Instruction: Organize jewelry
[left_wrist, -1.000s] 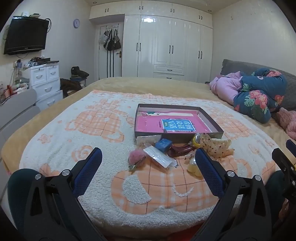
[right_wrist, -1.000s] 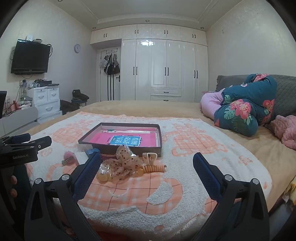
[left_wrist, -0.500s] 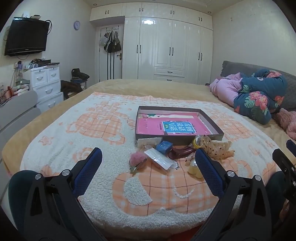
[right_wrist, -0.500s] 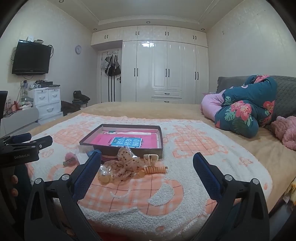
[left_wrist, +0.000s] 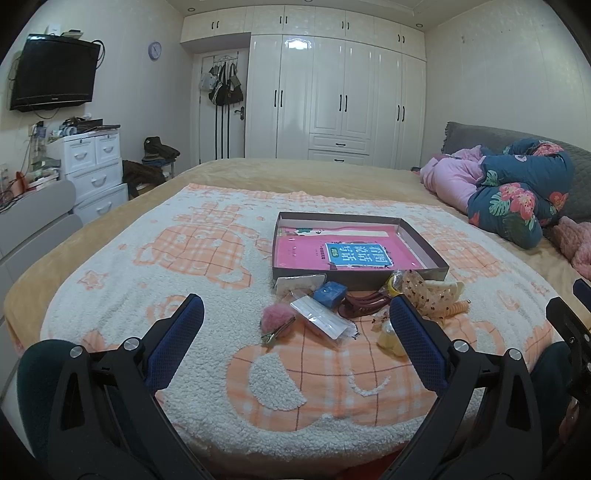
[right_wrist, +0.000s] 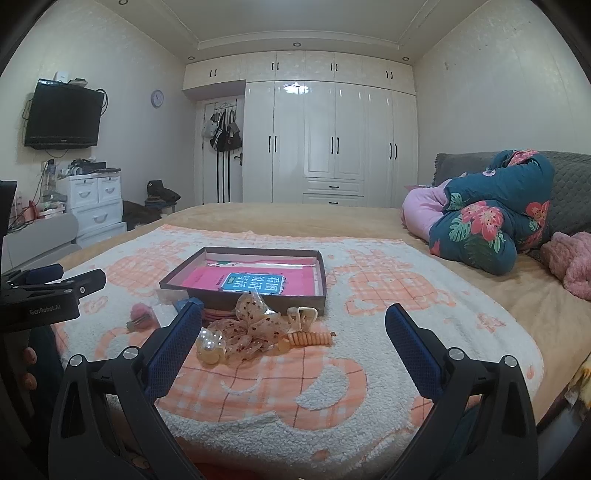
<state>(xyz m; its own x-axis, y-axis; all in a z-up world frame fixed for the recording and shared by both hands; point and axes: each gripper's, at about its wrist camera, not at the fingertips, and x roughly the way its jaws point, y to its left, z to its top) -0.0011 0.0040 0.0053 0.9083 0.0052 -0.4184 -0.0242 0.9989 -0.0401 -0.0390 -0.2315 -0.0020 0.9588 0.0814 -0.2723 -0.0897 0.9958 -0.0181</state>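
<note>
A shallow brown box (left_wrist: 424, 254) with a pink and blue booklet (left_wrist: 356, 254) inside lies on the bed blanket; it also shows in the right wrist view (right_wrist: 320, 280). In front of it lies a pile: a pink fluffy hair clip (left_wrist: 276, 319), a clear packet (left_wrist: 320, 320), a blue piece (left_wrist: 330, 294), a dotted sheer bow (right_wrist: 255, 325), a cream claw clip (right_wrist: 303, 317), an orange coil hair tie (right_wrist: 312, 338) and a pearly clip (right_wrist: 210, 345). My left gripper (left_wrist: 295, 326) is open, short of the pile. My right gripper (right_wrist: 293, 338) is open, short of the bow.
The orange and white fleece blanket (left_wrist: 207, 266) covers the bed. Rolled quilts (right_wrist: 476, 221) and a pink throw (right_wrist: 570, 264) lie at the right. White drawers (left_wrist: 94, 173) and a grey chair (left_wrist: 35, 229) stand at the left. Wardrobes (left_wrist: 332, 99) fill the far wall.
Both views have tilted up a little, so the box and the pile sit slightly lower in frame. Both grippers stay open and nothing on the bed has moved.
</note>
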